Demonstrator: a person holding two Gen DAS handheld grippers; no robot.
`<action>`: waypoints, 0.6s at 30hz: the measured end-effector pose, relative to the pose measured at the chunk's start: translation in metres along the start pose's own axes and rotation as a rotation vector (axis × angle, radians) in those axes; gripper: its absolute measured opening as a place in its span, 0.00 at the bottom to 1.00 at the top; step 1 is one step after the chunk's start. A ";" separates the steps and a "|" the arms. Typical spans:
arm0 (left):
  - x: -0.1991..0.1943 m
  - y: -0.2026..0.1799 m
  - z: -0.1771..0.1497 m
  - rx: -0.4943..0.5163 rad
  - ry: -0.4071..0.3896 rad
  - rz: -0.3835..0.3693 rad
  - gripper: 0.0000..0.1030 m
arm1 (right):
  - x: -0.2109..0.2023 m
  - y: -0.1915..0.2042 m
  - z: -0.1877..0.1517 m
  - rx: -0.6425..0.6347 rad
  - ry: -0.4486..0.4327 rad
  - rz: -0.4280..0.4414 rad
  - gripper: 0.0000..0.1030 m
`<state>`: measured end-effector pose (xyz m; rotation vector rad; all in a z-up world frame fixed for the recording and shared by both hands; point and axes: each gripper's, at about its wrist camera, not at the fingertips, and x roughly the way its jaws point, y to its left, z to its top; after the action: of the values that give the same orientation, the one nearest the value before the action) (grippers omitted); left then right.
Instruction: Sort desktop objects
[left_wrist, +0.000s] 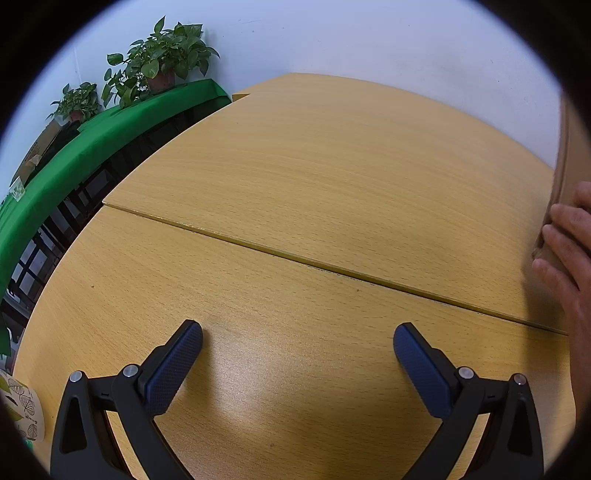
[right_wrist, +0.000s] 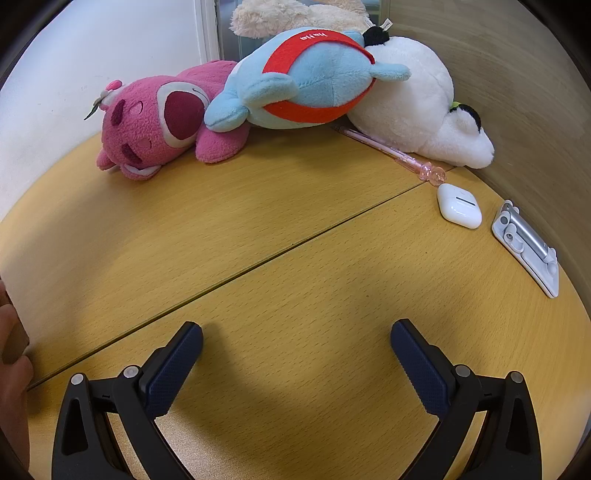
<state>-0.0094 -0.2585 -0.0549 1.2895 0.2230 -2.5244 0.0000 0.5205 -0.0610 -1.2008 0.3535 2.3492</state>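
1. Left wrist view: the left gripper (left_wrist: 297, 336) was spread wide over bare wood, holding nothing; its blue-padded fingers (left_wrist: 173, 365) hovered just above the table (left_wrist: 295, 177).
2. A seam (left_wrist: 295, 254) between two tabletop panels ran diagonally ahead of the fingers.
3. At the right edge a person's hand (left_wrist: 565, 251) rested against a brown cardboard box (left_wrist: 559, 173) — only a sliver of the box showed.
4. Far left: a green-covered ledge (left_wrist: 92, 140) with two potted plants (left_wrist: 162, 62), well apart from the gripper. A leaf-print paper cup (left_wrist: 24, 410) sat at the lower left edge (mostly cut off).
5. No sortable objects were visible in this view.
6. Right wrist view: the right gripper (right_wrist: 296, 334) was also spread wide, empty, over the table.
7. The task's things sat at the far side of the table: a pink plush bear (right_wrist: 155, 125) lying on its side, a light blue plush with a red band (right_wrist: 306, 81) leaning over it, and a white plush (right_wrist: 417, 107) touching the blue one on the right. A beige plush (right_wrist: 280, 14) lay behind them.
8. A pink pen (right_wrist: 391, 151) lay just in front of the white plush — its decorated end pointed at a white earbud case (right_wrist: 459, 205).
9. Right of the case, near the table edge, lay a white and silver folded stand (right_wrist: 526, 247).
10. All of these were well apart from the right gripper.
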 end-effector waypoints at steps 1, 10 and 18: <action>0.000 0.000 0.000 0.000 0.000 0.000 1.00 | 0.000 0.000 0.000 0.000 0.000 0.000 1.00; 0.000 0.000 0.000 0.000 0.000 0.001 1.00 | 0.011 0.002 0.004 0.000 0.000 0.001 1.00; 0.000 0.000 0.000 -0.001 -0.002 0.001 1.00 | 0.008 0.002 0.004 -0.001 0.001 0.000 1.00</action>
<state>-0.0092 -0.2586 -0.0555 1.2871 0.2229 -2.5244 -0.0079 0.5224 -0.0648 -1.2026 0.3524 2.3490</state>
